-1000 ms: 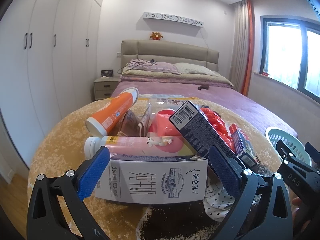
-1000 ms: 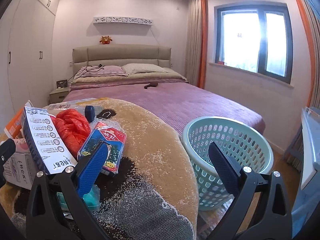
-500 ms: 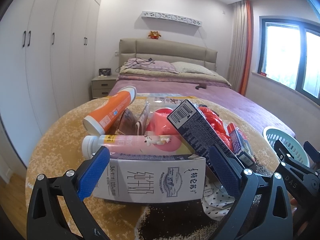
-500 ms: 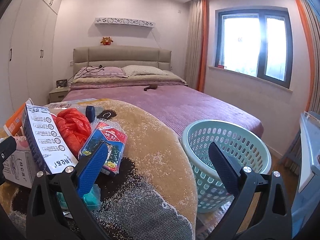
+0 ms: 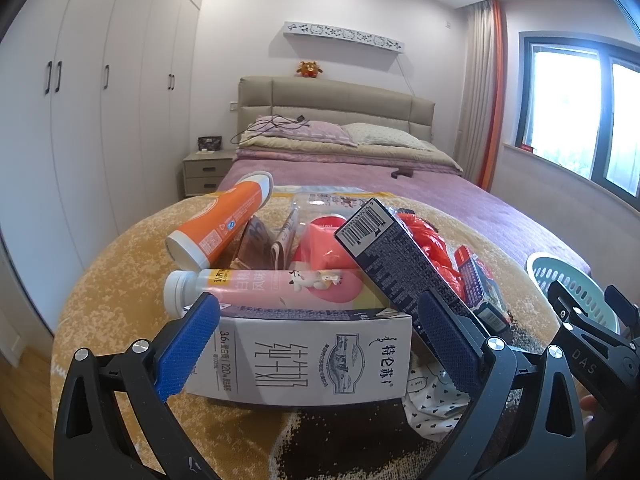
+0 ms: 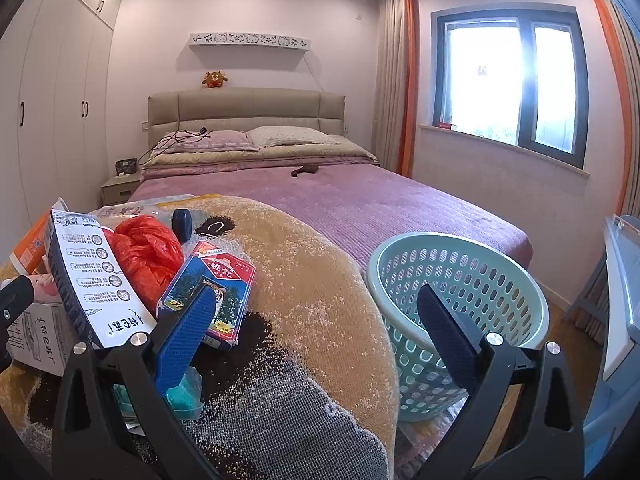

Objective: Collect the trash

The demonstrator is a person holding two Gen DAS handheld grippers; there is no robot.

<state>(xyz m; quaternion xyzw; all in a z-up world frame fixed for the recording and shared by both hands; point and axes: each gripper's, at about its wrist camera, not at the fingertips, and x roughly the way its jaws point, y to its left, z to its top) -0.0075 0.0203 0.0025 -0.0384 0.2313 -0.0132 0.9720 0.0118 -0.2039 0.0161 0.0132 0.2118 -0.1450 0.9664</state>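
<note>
Tools are both gaping wide, gripping nothing — the left tool (image 5: 316, 340) is framing a white milk carton (image 5: 308, 356) lying just ahead, the right tool (image 6: 316, 328) is facing rug (image 6: 316, 308), with the mint basket (image 6: 460, 304) ahead-right and the bed (image 6: 360, 196) beyond.

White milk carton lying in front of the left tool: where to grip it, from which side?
Grip the white milk carton with black print across its two short ends, coming straight in from the near side. It lies on its side, broadside to the open left tool, whose fingers roughly bracket those ends. The pink bottle with white cap rests on top, so a top-down approach looks blocked.
</note>
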